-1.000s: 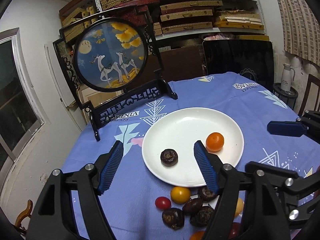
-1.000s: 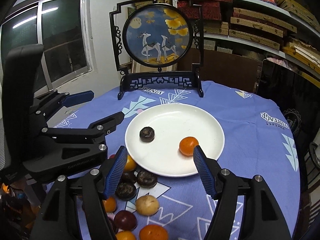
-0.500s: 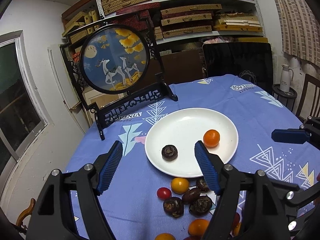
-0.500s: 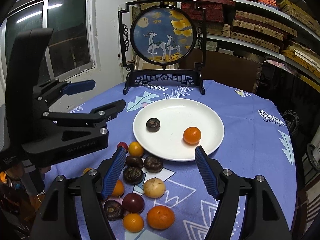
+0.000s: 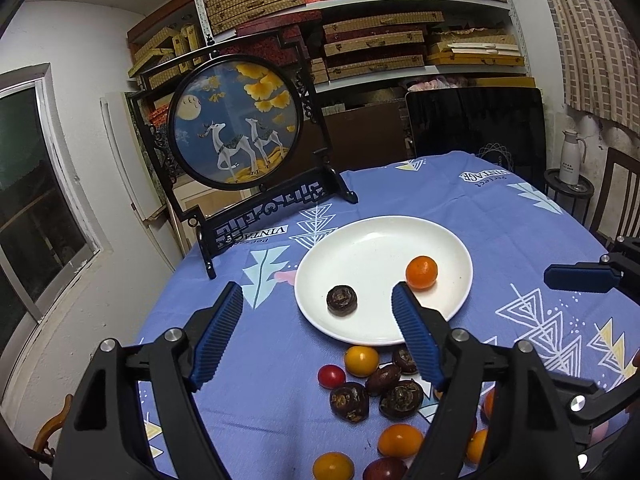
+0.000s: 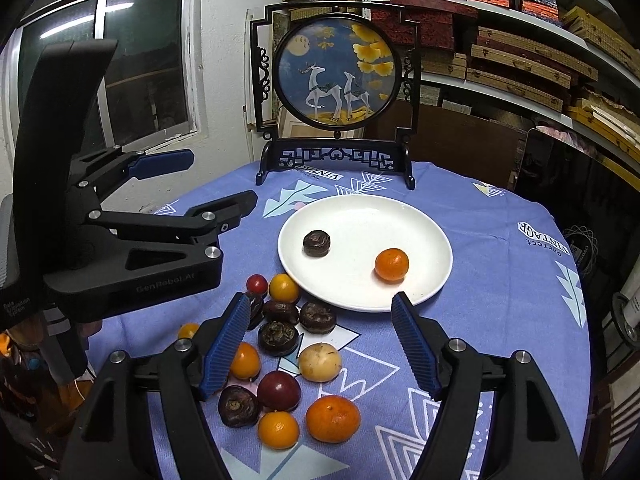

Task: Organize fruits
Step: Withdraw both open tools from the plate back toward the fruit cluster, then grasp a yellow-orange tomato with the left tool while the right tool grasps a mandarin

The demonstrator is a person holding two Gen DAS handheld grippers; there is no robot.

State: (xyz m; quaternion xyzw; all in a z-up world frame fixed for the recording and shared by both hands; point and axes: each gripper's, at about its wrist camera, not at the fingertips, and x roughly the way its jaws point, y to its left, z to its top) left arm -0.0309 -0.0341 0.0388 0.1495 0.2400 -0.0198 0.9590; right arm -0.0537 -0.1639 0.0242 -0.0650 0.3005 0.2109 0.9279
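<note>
Cluttered storeroom, shelves of flat boxes behind; round table under a blue tablecloth (image 6: 500, 280) with a framed deer screen (image 6: 335, 76) at the far edge; white plate (image 5: 360, 240) sits ahead of both sets of jaws, and in a second both views have pulled back from it, so it now reads further out and more of the loose fruit pile (image 6: 280, 344) shows below.

Left gripper (image 5: 318, 334): jaws spread, nothing between the pads, just been opening a bit wider; dark water chestnut (image 5: 341, 300) lies on the plate just beyond the tips, between them in line of sight, untouched.

Right gripper (image 6: 320, 338): jaws spread and empty too, also just been opening; small orange (image 6: 392, 265) sits on the plate just past the right finger; the pile lies between and below the fingers.

My read: two fruits placed, both hands backing off; next move is probably a pick from the pile; round fruit will likely roll if nudged, and the dark chestnuts are packed touching, so a clean single grab needs care.
</note>
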